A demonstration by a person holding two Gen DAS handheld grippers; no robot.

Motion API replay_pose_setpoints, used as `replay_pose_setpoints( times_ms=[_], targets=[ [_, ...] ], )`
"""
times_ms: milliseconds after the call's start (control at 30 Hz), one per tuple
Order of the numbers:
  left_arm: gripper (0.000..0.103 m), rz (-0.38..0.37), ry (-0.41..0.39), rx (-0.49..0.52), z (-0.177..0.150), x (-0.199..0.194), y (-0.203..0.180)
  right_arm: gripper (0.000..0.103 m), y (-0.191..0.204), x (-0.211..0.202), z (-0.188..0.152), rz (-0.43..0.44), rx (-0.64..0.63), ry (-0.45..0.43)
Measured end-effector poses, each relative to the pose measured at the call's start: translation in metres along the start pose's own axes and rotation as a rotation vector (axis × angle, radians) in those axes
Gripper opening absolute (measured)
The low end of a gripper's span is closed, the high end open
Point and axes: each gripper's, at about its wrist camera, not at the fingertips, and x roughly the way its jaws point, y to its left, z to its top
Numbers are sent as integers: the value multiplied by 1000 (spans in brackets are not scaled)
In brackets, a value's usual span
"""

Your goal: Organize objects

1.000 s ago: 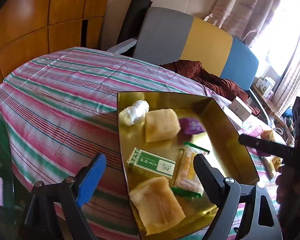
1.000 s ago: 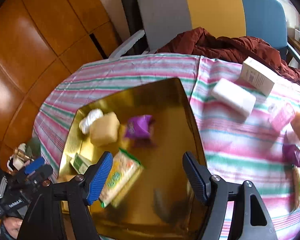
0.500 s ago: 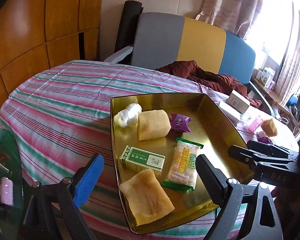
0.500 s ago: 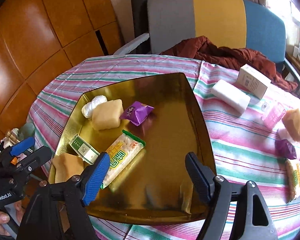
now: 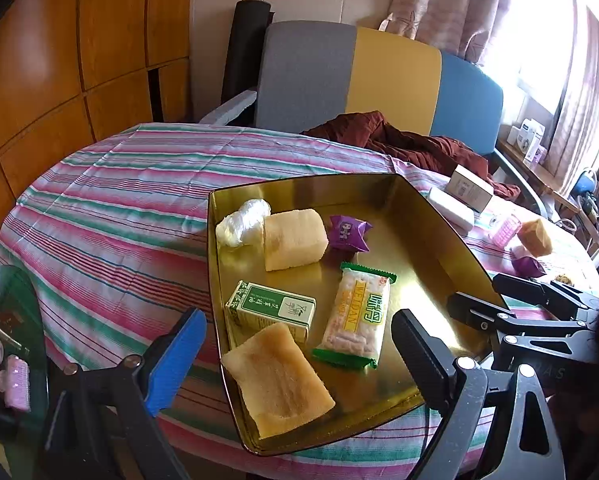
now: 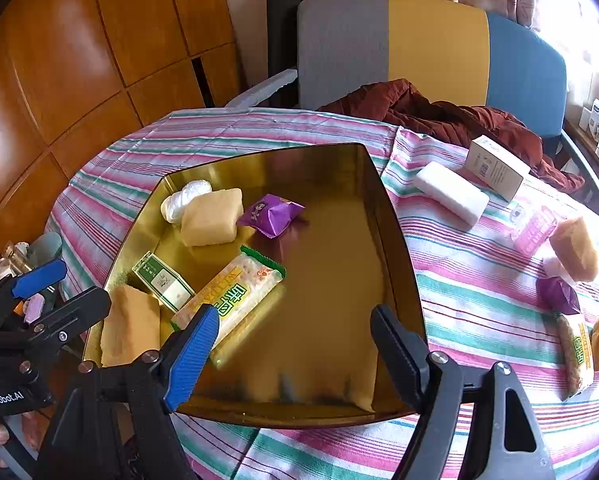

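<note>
Over the near rim of the gold tray (image 6: pixel 399 264) we hold both tongs empty: the right gripper (image 6: pixel 295 344) and left gripper (image 5: pixel 299 350) gape wide. We judge ourselves between placements; next comes the purple candy (image 6: pixel 557 294), on the cloth

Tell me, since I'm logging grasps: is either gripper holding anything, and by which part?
Nothing is held: left gripper and right gripper are both open and empty.
</note>
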Motion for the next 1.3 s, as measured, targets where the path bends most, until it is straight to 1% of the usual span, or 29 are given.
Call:
replay_pose_setpoints(
  times_ms=[133, 333, 467, 633, 900, 1300],
  targets=[
    [95, 23, -27, 35, -1, -5, -7, 80, -2, -3, -2, -18, 6, -11],
    [95, 24, -27, 60, -1, -6, -14, 80, -5, -4, -7, -40, 5, -17],
    [95, 42, -37, 96, -3, -6, -20, 80, -10, -4, -10, -49, 15, -16],
    [95, 45, -36, 114, -4, -6, -26, 80, -17, -4, -14, -55, 34, -15],
    [95, 57, -56, 166, -4, -10, -38, 80, -28, -6, -20, -61, 67, -20],
    [95, 57, -52, 211, -8, -10, -51, 80, -49, -9, -30, -72, 122, -21]
  ],
)
